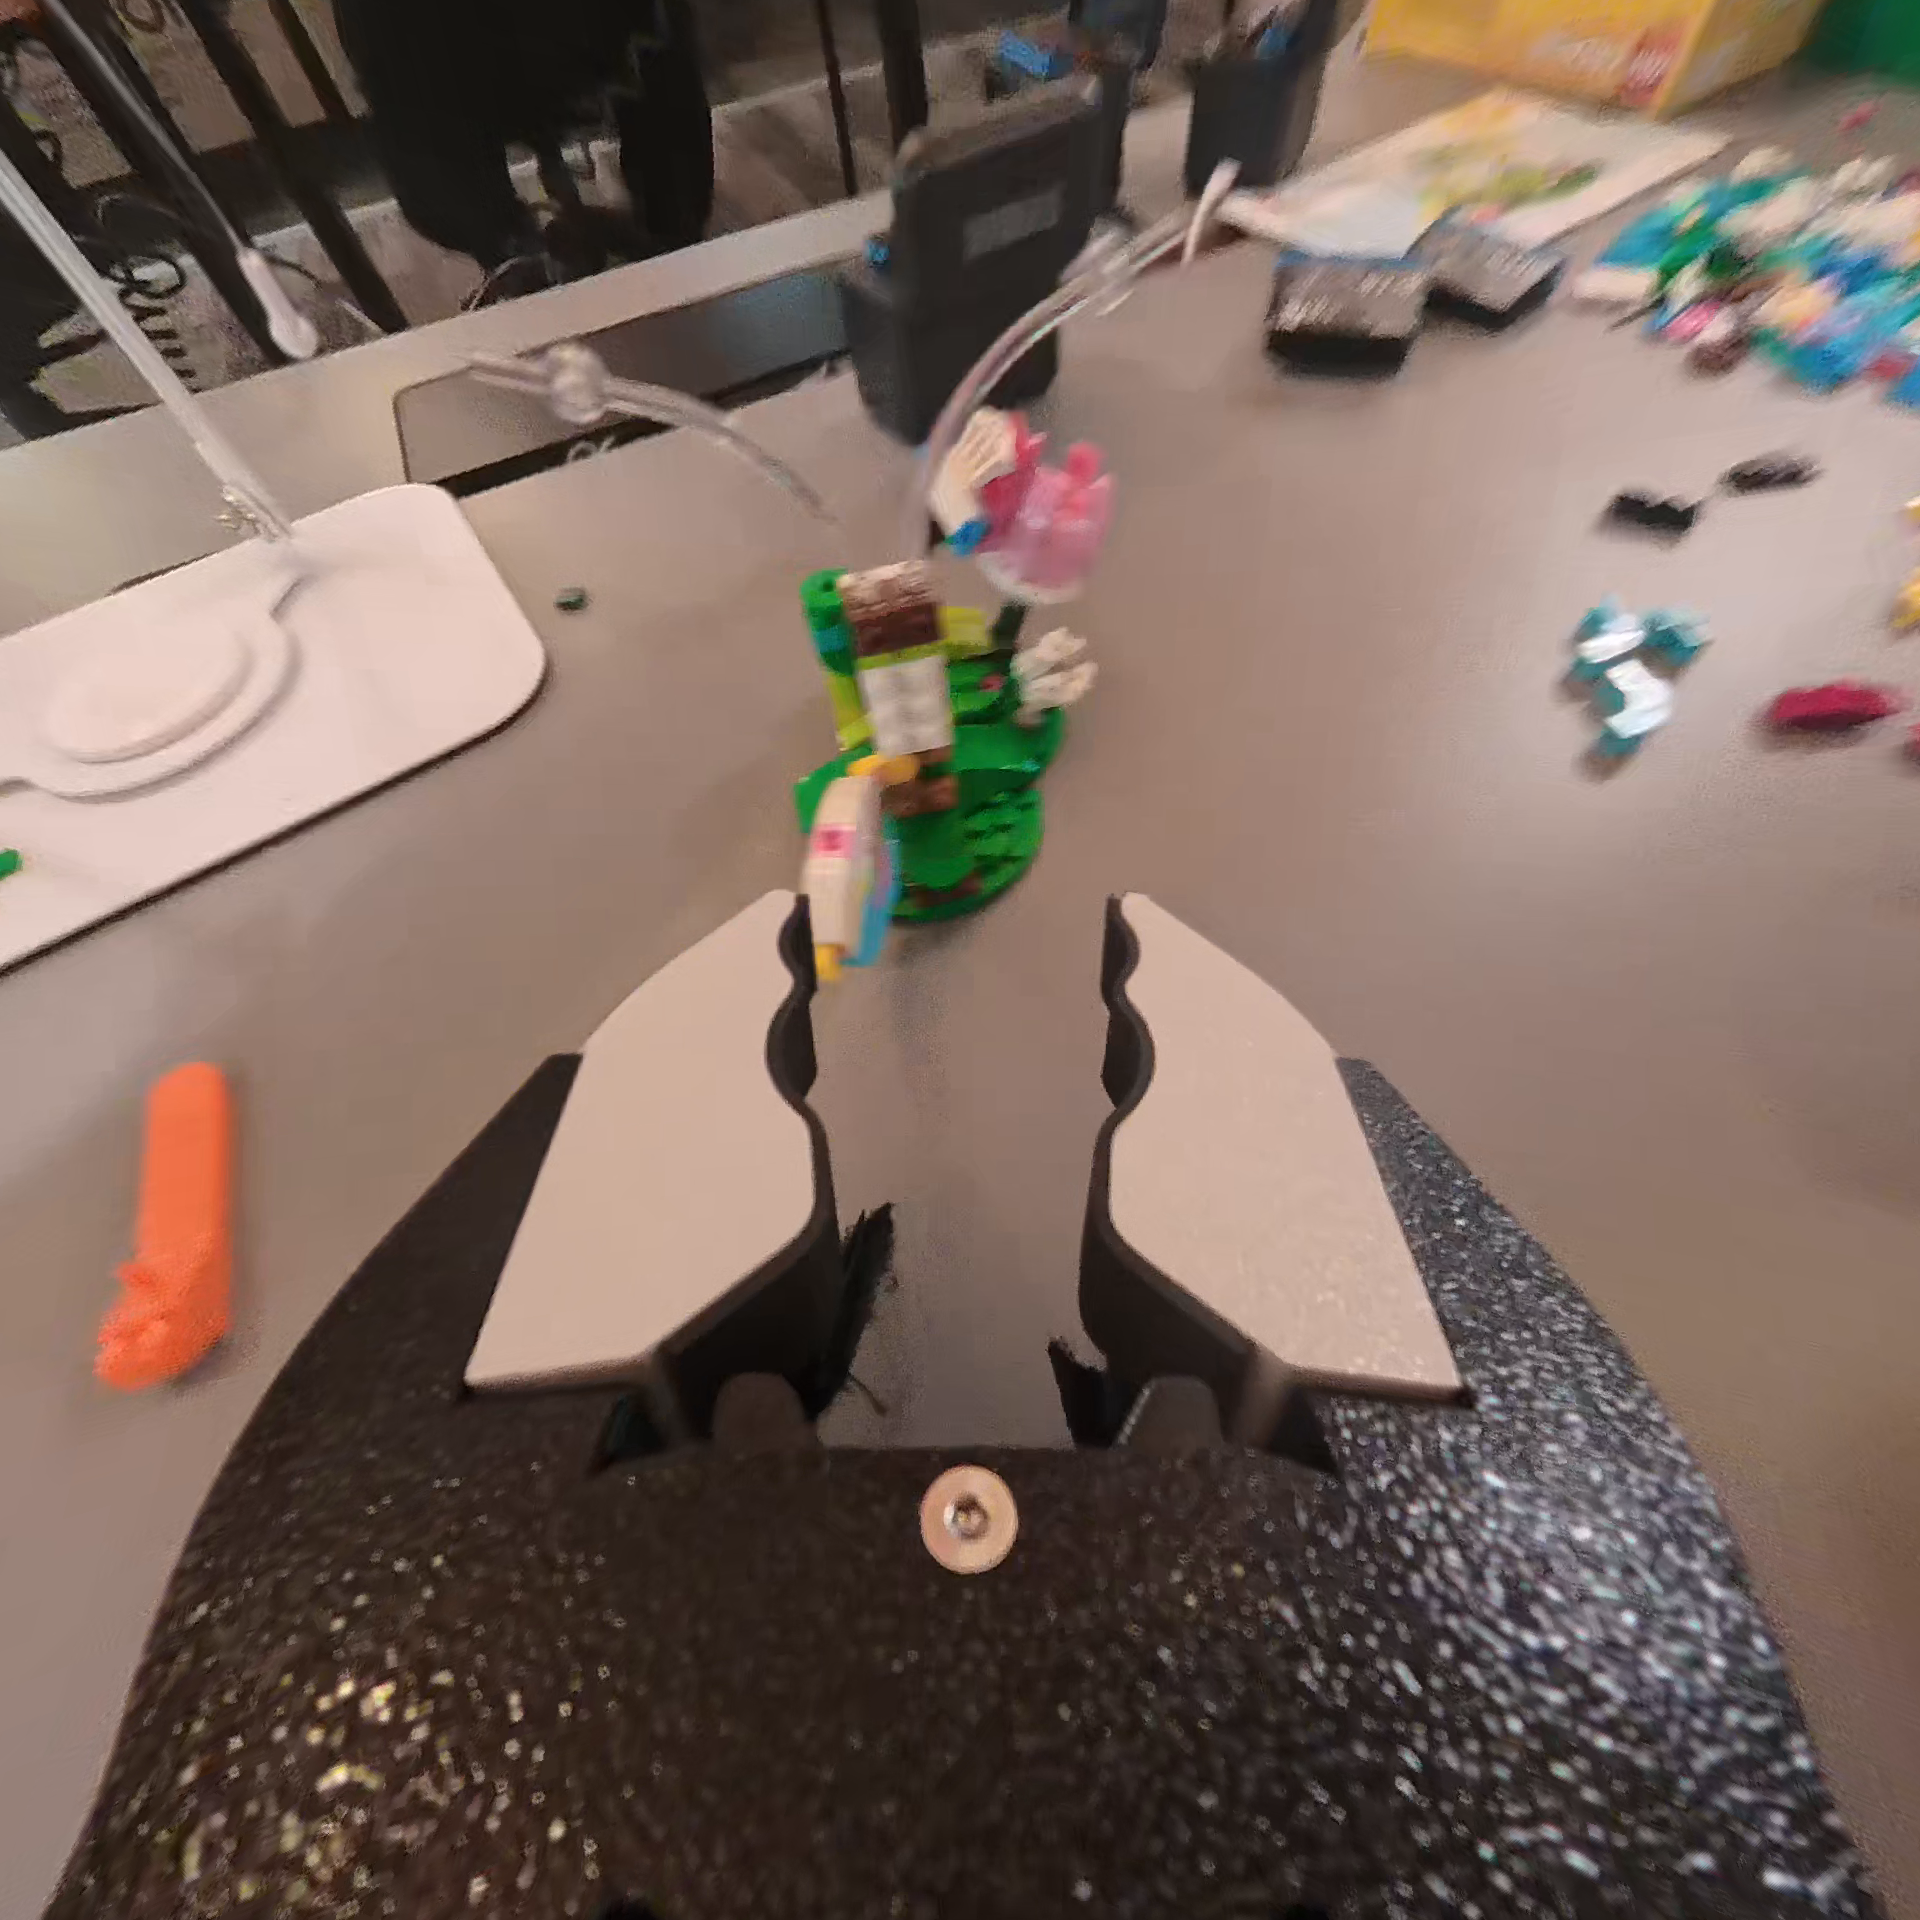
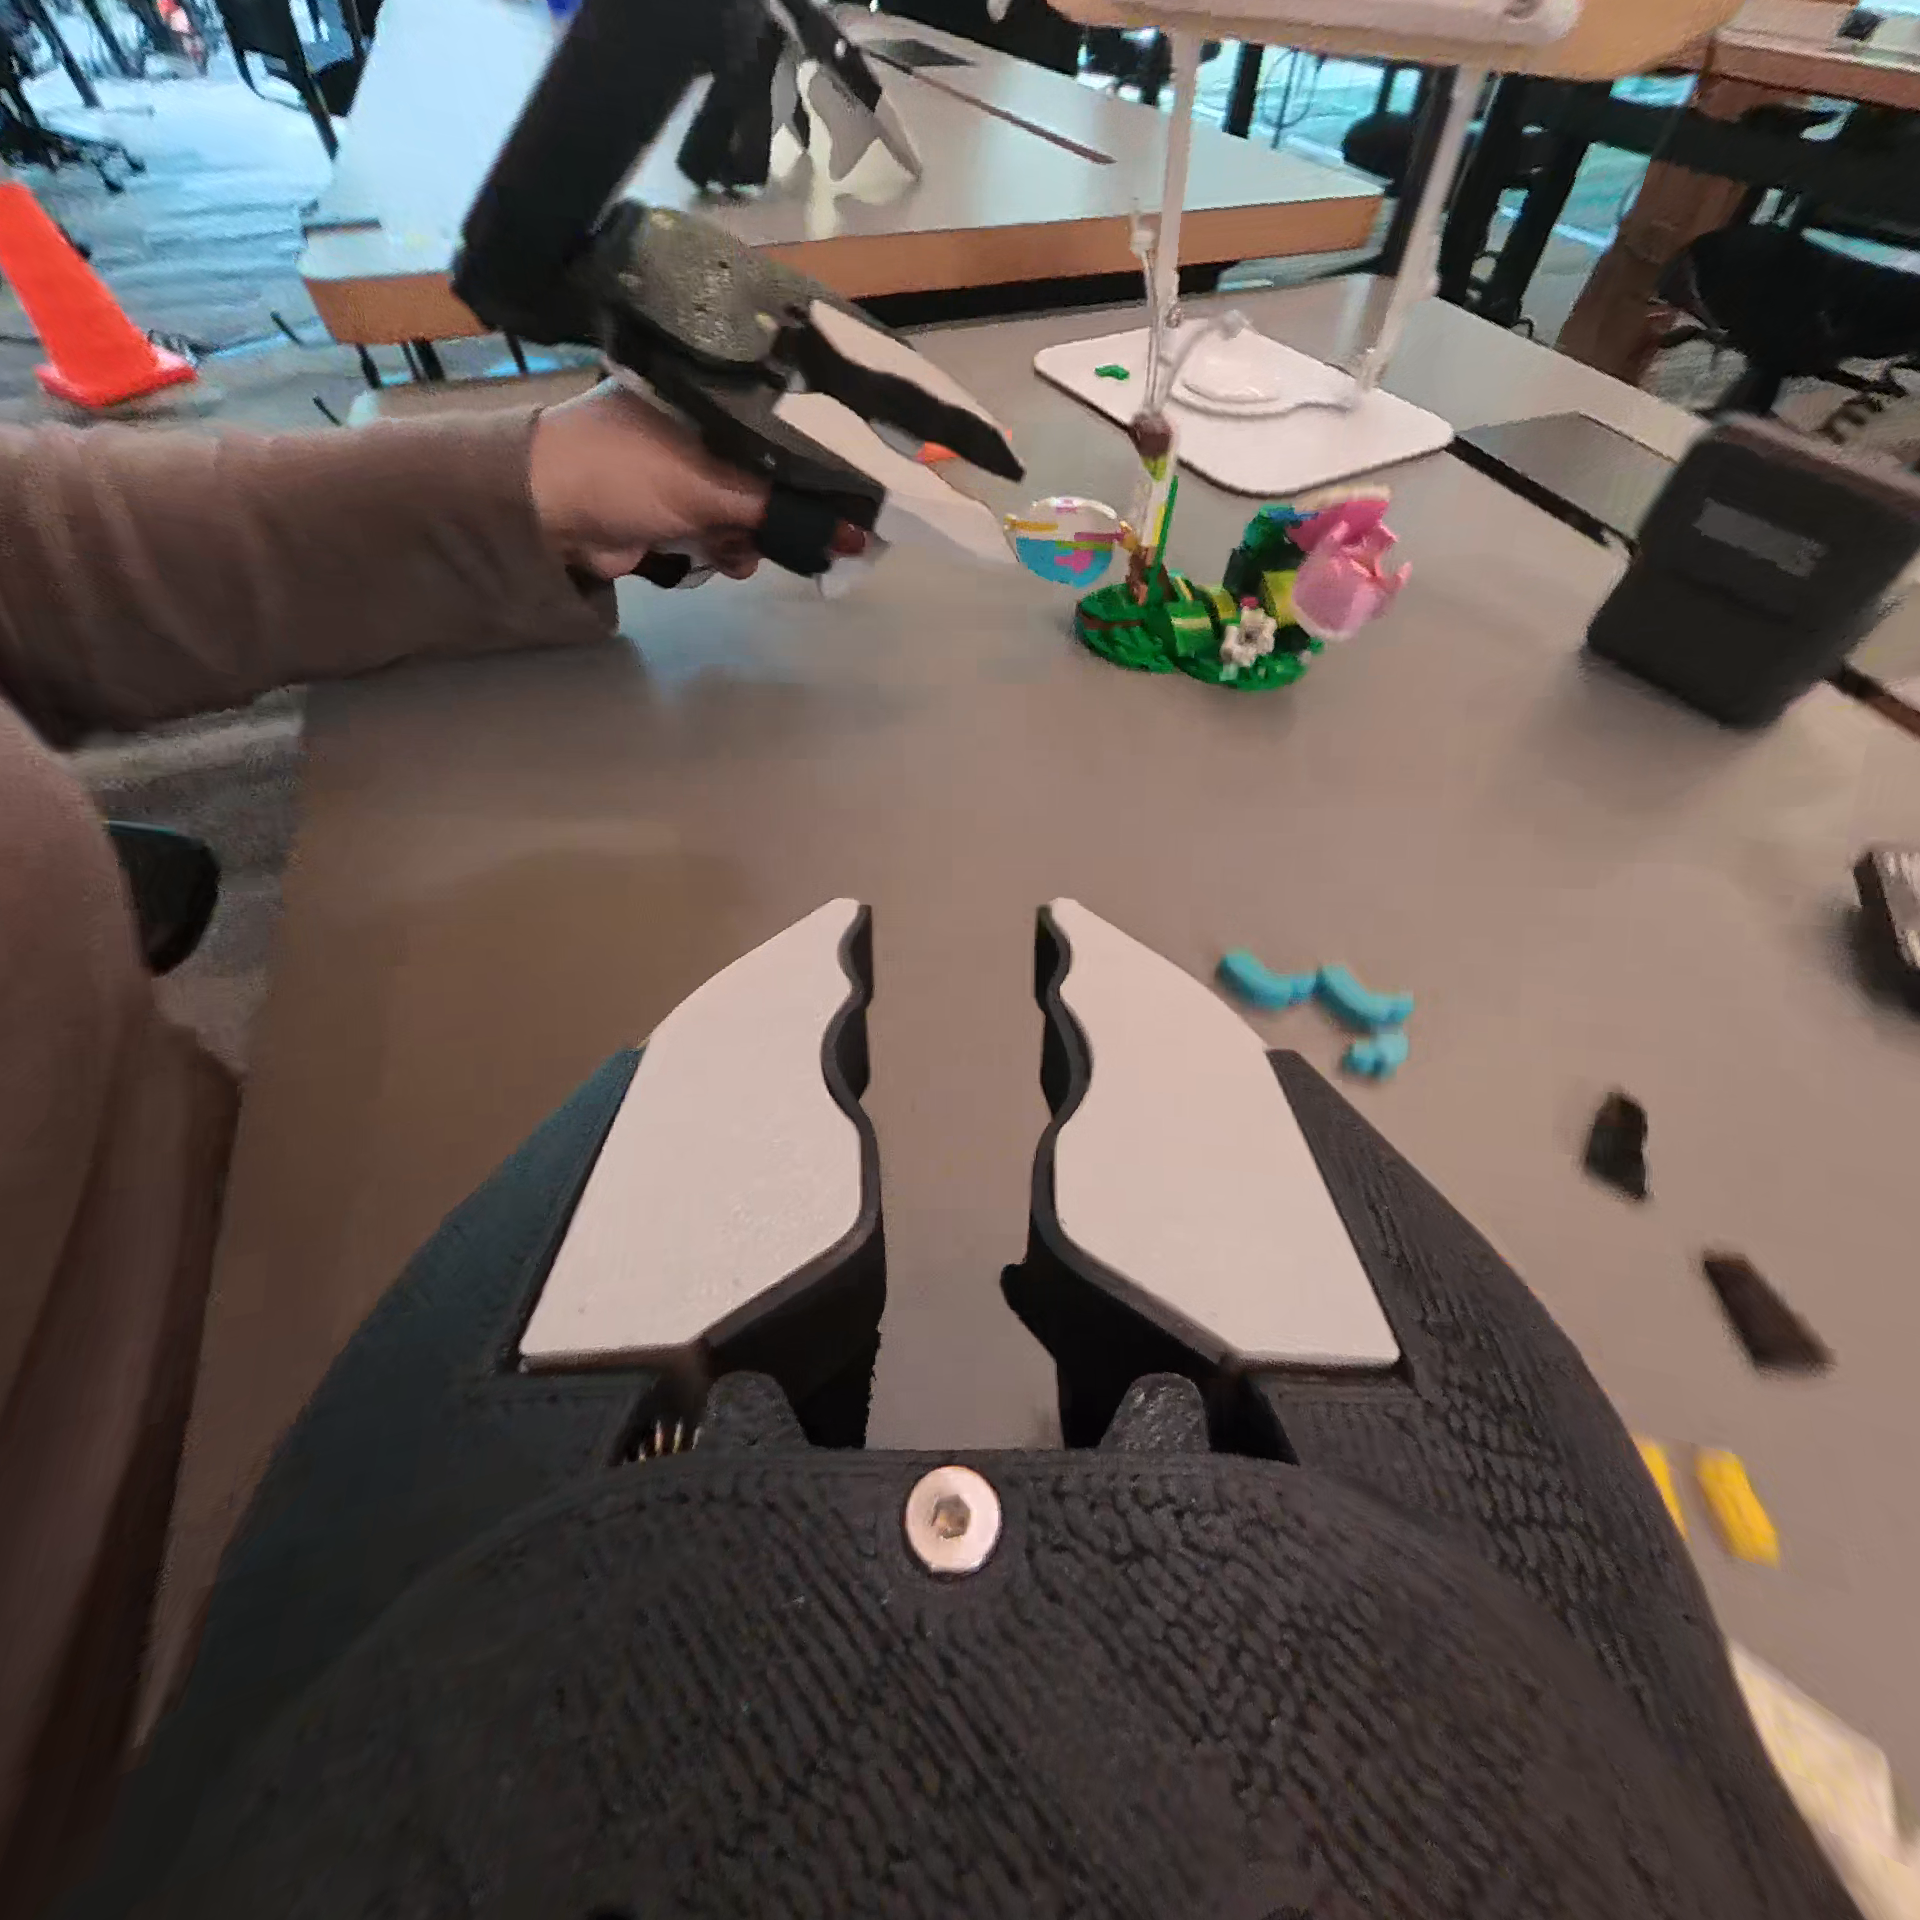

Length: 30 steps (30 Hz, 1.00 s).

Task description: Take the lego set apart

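Note:
The lego set (image 1: pixel 935 748) stands on the grey table (image 1: pixel 1351 883): a green base, a brown trunk, a pink flower (image 1: pixel 1049 530) and a round clear-and-blue piece (image 1: pixel 847 899) at its near side. It also shows in the right wrist view (image 2: pixel 1205 603), with the pink flower (image 2: pixel 1345 561) and the round piece (image 2: pixel 1065 545). My left gripper (image 1: pixel 956 914) is open and empty, its left fingertip (image 1: pixel 774 935) right beside the round piece. In the right wrist view the left gripper (image 2: pixel 1003 483) reaches the set from the left. My right gripper (image 2: pixel 951 914) is open and empty, well short of the set.
A white lamp base (image 1: pixel 208 707) and an orange brick separator (image 1: pixel 171 1226) lie left. Loose bricks (image 1: pixel 1766 281), a booklet (image 1: pixel 1475 166) and a yellow box (image 1: pixel 1590 42) sit at the far right. A dark box (image 2: pixel 1756 582) stands right of the set. Blue (image 2: pixel 1320 1003), black (image 2: pixel 1766 1325) and yellow (image 2: pixel 1735 1507) pieces lie near my right gripper. My hands' fingertips stand some 20 cm from each other. My left gripper's tips are some 11 cm from the pink flower (image 1: pixel 1049 530).

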Each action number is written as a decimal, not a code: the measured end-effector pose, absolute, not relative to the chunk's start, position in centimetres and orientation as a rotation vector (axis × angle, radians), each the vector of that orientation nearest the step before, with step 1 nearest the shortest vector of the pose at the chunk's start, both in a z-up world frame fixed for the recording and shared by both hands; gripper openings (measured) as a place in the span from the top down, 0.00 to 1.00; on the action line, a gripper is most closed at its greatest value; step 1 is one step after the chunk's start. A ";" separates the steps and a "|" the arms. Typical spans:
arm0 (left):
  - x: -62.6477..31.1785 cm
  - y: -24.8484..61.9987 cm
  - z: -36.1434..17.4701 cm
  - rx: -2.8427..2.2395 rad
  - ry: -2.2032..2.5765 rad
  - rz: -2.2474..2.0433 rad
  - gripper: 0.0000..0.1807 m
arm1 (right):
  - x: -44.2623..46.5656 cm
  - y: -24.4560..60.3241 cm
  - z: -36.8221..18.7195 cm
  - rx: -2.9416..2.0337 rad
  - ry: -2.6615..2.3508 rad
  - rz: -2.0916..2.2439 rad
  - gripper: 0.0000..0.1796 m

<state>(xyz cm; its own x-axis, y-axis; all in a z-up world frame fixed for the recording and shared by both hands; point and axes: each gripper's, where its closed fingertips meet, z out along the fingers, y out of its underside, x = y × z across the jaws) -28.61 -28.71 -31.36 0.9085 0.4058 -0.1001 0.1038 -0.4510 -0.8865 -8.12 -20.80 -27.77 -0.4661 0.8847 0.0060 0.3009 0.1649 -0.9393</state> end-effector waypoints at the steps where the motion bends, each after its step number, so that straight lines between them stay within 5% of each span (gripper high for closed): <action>1: -29.7 -28.6 -32.0 -2.073 -0.353 0.375 0.69 | -9.6 -21.3 -27.6 -1.098 -1.891 1.277 0.82; 4: -31.0 -27.3 -33.4 -2.166 -0.301 0.313 0.69 | -14.9 -22.6 -27.0 -1.067 -1.948 1.233 0.76; 10: -32.5 -26.4 -34.5 -2.208 -0.214 0.372 0.92 | -26.3 -24.2 -28.4 -1.157 -1.948 1.189 0.76; 15: -31.9 -26.4 -34.2 -2.160 -0.217 0.286 0.96 | -31.1 -24.9 -30.2 -1.167 -1.873 1.121 0.78; 18: -31.9 -26.5 -34.2 -2.163 -0.201 0.268 0.96 | -32.2 -25.5 -31.0 -1.149 -1.878 1.099 0.91; 26: -31.4 -26.9 -34.5 -2.189 -0.163 0.038 0.96 | -31.9 -26.1 -31.4 -1.071 -2.023 1.131 0.94; 30: -29.9 -27.4 -34.3 -2.135 -0.218 -0.417 0.96 | -31.2 -26.6 -31.4 -1.047 -2.152 1.219 0.94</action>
